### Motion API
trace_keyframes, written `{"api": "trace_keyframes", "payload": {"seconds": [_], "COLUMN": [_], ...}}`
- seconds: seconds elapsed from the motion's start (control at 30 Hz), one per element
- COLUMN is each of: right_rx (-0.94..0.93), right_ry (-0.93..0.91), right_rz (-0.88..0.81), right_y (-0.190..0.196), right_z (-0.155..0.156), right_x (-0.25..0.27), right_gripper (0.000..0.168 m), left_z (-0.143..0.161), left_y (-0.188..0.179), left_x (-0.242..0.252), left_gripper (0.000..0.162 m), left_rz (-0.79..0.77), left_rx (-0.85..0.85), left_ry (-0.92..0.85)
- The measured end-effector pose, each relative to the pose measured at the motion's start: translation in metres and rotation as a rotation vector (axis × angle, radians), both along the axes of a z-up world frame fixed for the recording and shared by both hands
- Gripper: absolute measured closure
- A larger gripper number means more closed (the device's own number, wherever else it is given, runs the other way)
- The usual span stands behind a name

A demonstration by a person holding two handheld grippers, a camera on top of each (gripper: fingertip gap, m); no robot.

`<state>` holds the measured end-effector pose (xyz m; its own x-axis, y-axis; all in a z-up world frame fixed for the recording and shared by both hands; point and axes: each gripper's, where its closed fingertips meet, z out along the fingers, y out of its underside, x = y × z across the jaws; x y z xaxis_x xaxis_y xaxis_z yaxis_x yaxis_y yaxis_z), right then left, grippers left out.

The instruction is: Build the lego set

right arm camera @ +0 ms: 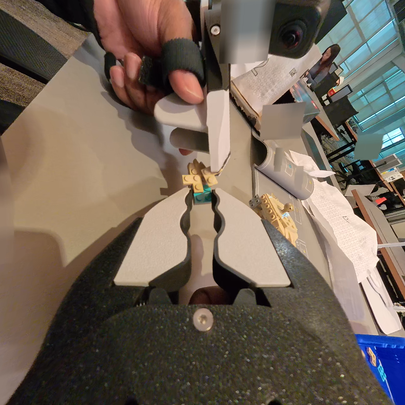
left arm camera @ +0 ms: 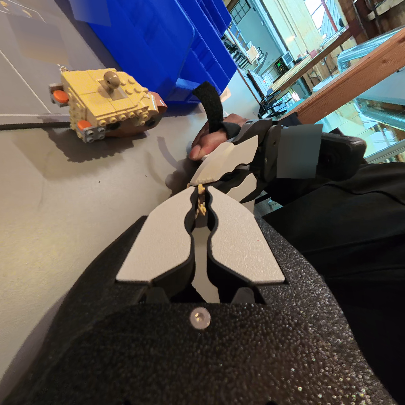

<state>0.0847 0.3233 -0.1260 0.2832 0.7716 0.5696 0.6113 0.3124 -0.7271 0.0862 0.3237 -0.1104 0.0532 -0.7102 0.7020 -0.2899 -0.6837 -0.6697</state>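
My left gripper (left arm camera: 199, 190) is shut on a small tan plate piece (left arm camera: 201, 203). My right gripper (right arm camera: 202, 192) is shut on a teal brick (right arm camera: 202, 196) that carries several tan plates (right arm camera: 198, 178) on top. The two grippers meet tip to tip above the grey table. In the right wrist view the left gripper's fingers (right arm camera: 218, 135) come down from above and touch the tan plates. In the left wrist view the right gripper's fingers (left arm camera: 225, 160) come in from the right. The tan Lego body (left arm camera: 105, 103) with orange round parts lies on the table; it also shows in the right wrist view (right arm camera: 274, 211).
Blue plastic bins (left arm camera: 166, 48) stand behind the tan body, and one bin corner (right arm camera: 383, 368) shows low right. White torn paper bags (right arm camera: 341, 221) and a rolled grey mat (right arm camera: 285, 173) lie on the table's right side. A person sits in the far background. Left and right tips are no more than a few centimetres apart.
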Motion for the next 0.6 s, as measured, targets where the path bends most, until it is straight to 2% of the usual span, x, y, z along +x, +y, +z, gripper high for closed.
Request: {"api": "trace_keyframes", "payload": {"seconds": [0.6], "right_rx": [0.027], "right_ry": [-0.004], "right_rz": [0.013], "right_y": [-0.0023], "right_z": [0.0007], "right_x": [-0.0016], "right_gripper": [0.152], "left_z": [-0.0042], "left_y": [-0.0001], "left_x": [-0.0021], "left_gripper": [0.157], "left_rz": [-0.032], "left_rx": [0.144], "left_ry": [0.109]}}
